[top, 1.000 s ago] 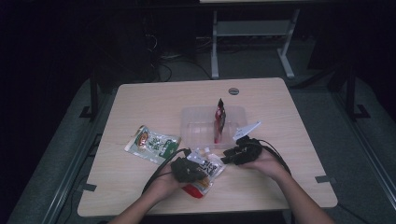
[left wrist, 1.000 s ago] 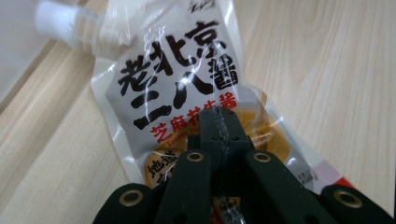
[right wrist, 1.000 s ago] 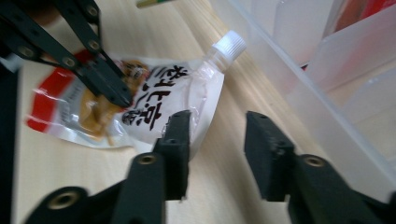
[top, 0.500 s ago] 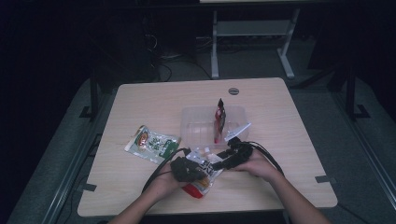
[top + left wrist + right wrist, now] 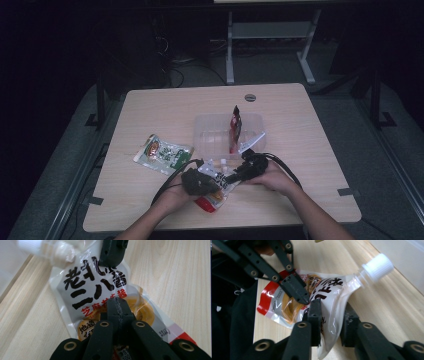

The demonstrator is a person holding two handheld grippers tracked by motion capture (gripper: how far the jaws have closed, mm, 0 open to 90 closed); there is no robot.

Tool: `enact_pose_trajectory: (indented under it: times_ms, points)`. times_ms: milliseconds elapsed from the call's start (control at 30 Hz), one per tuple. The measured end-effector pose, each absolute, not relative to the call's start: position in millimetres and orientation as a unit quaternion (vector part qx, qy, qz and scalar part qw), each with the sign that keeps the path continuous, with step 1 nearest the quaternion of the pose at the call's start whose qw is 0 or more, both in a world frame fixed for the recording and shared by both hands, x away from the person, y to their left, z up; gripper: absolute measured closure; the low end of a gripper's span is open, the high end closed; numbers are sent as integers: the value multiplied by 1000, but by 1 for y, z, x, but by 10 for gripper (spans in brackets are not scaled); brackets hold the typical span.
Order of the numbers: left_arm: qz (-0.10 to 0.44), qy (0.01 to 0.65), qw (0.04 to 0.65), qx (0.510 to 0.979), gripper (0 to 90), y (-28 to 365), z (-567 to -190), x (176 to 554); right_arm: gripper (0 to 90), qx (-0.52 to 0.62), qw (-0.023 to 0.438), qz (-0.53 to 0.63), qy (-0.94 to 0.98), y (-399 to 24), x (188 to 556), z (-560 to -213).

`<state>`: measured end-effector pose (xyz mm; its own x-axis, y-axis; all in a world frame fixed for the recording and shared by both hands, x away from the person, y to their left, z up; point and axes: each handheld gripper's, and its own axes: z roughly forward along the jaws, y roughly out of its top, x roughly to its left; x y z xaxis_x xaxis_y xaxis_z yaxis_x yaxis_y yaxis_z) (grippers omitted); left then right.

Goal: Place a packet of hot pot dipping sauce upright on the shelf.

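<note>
A spouted sauce pouch, white with black lettering, a red bottom and a white cap, lies flat on the table between my hands. My left gripper is shut, and its joined tips rest on the pouch's printed face. My right gripper straddles the pouch's upper part just below the spout. Its jaws have just been closing and now press the pouch from both sides. In the high view the left gripper and the right gripper meet over the pouch.
A clear plastic tray stands behind my hands with a red packet upright in it. A green snack packet lies to the left. The table's front edge is close below my forearms.
My right gripper has come left and slightly down onto the pouch, and its jaws have narrowed around it. The left hand has stayed put.
</note>
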<state>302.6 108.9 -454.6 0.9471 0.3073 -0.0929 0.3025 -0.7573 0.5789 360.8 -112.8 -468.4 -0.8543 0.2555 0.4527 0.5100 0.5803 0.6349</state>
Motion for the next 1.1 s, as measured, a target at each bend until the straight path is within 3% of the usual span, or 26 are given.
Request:
enact_pose_trajectory:
  times_ms: [167,433,767,1100]
  points:
    - [5,163,313,936,900,110,-453,302,829,-197,155,-403,-880,-112,358,-465]
    - [4,167,320,933,899,123,-443,300,885,-187,164,-427,-870,-116,353,-458]
    - [23,191,336,922,876,156,-426,298,892,-175,160,-482,-844,-127,343,-432]
    - [33,188,338,921,826,148,-430,300,892,-148,150,-512,-833,-128,336,-414]
